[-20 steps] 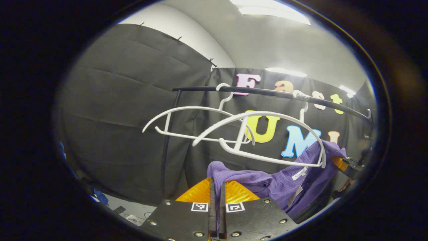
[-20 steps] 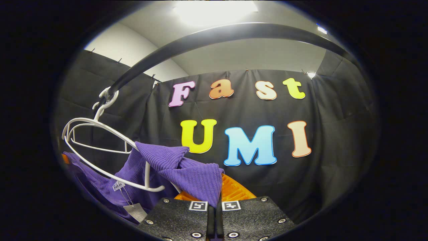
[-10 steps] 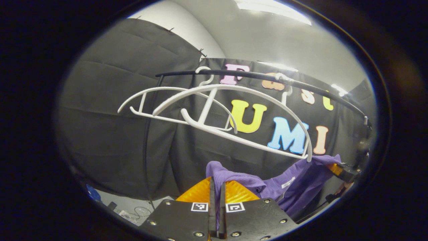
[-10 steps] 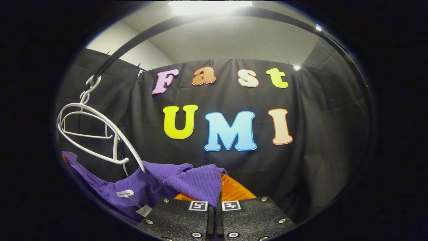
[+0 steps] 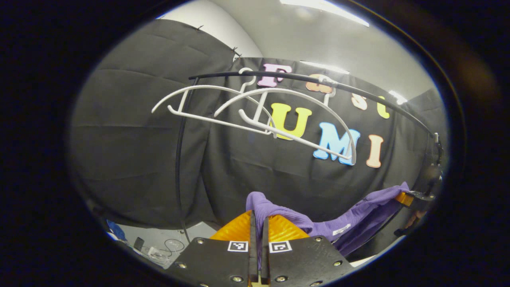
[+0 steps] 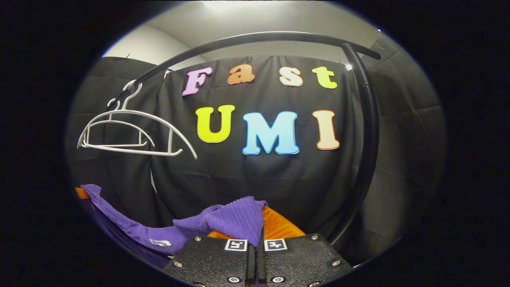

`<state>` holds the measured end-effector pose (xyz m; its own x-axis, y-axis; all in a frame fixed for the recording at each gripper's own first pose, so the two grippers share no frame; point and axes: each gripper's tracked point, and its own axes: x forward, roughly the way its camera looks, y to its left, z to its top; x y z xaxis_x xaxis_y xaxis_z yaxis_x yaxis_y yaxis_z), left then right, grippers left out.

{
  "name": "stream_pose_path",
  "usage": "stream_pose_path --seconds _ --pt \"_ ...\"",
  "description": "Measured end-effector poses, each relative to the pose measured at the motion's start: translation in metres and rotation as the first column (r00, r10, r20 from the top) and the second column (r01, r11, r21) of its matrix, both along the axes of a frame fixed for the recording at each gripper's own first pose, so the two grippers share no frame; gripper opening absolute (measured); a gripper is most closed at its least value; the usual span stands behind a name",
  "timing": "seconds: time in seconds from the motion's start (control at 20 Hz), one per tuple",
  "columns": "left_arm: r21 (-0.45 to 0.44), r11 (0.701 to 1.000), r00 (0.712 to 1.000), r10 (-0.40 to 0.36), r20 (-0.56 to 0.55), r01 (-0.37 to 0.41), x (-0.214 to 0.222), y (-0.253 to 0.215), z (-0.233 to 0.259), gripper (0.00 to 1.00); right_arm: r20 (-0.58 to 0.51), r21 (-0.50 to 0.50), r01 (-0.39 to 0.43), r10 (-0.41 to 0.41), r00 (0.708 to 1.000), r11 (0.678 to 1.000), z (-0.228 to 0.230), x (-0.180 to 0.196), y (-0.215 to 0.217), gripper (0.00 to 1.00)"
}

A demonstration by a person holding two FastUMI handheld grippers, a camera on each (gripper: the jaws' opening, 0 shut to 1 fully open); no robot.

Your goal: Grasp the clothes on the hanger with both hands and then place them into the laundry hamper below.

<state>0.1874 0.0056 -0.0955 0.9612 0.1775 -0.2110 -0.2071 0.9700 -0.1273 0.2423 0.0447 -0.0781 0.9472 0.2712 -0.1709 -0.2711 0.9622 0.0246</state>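
I've got the ribbed purple knit garment (image 5: pixel 350 223) clear of the bare white plastic hangers (image 5: pixel 259 115) on the black rail (image 6: pixel 255 38), slung between left tongs (image 5: pixel 258 223) and right tongs (image 6: pixel 257 235), each clamped on a fold. Next, I judge: lower into the hamper.

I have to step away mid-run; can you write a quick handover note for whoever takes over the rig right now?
Left gripper: shut on one end of the purple garment.
Right gripper: shut on the other end.
Garment hangs slack between both grippers, free of the white hangers, which hang bare on the black rail.
Done: grasp, removal from hanger.
Left: lower it into the hamper and release.
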Motion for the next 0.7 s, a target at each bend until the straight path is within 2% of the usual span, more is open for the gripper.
stream_pose_path --seconds 0.15,0.2,0.25,0.3,0.35,0.4,0.45,0.5,0.6,0.65,0.7 --pt "-0.011 0.999 0.998 -0.049 -0.035 0.048 -0.014 0.008 -0.007 0.04 -0.035 0.003 0.002 -0.002 0.999 1.0 -0.002 -0.039 0.018 0.0" --pt "-0.013 0.998 0.997 -0.066 -0.04 0.066 -0.022 0.011 -0.01 0.11 -0.052 0.011 -0.004 0.005 0.999 1.0 -0.003 -0.056 0.026 0.02" --pt "-0.014 0.996 0.995 -0.084 -0.05 0.083 -0.03 0.017 -0.011 0.04 -0.07 0.018 -0.01 0.012 0.997 1.0 -0.003 -0.073 0.034 0.02" --pt "-0.017 0.994 0.992 -0.106 -0.063 0.105 -0.044 0.02 -0.015 0.1 -0.083 0.02 -0.015 0.016 0.996 1.0 -0.005 -0.094 0.04 0.02" --pt "-0.018 0.992 0.989 -0.123 -0.076 0.122 -0.058 0.022 -0.018 0.04 -0.096 0.016 -0.014 0.015 0.995 1.0 -0.007 -0.111 0.045 0.02" --pt "-0.02 0.99 0.986 -0.143 -0.089 0.142 -0.074 0.025 -0.024 0.1 -0.108 0.013 -0.012 0.014 0.994 1.0 -0.011 -0.13 0.051 0.02" --pt "-0.024 0.987 0.982 -0.162 -0.102 0.16 -0.085 0.031 -0.031 0.1 -0.114 0.008 -0.007 0.008 0.993 1.0 -0.013 -0.147 0.056 0.02" --pt "-0.029 0.984 0.977 -0.177 -0.116 0.175 -0.096 0.036 -0.038 0.04 -0.124 0.004 -0.002 0.002 0.992 1.0 -0.018 -0.161 0.063 0.02" --pt "-0.043 0.979 0.968 -0.205 -0.148 0.2 -0.112 0.041 -0.054 0.04 -0.152 0.001 0.004 -0.004 0.988 1.0 -0.031 -0.186 0.077 0.02" --pt "-0.051 0.976 0.962 -0.218 -0.166 0.212 -0.116 0.046 -0.063 0.1 -0.167 -0.003 0.004 -0.005 0.986 1.0 -0.038 -0.195 0.084 0.02" --pt "-0.053 0.973 0.956 -0.229 -0.182 0.223 -0.121 0.051 -0.07 0.11 -0.181 -0.015 0.0 -0.003 0.984 1.0 -0.047 -0.199 0.093 0.02"
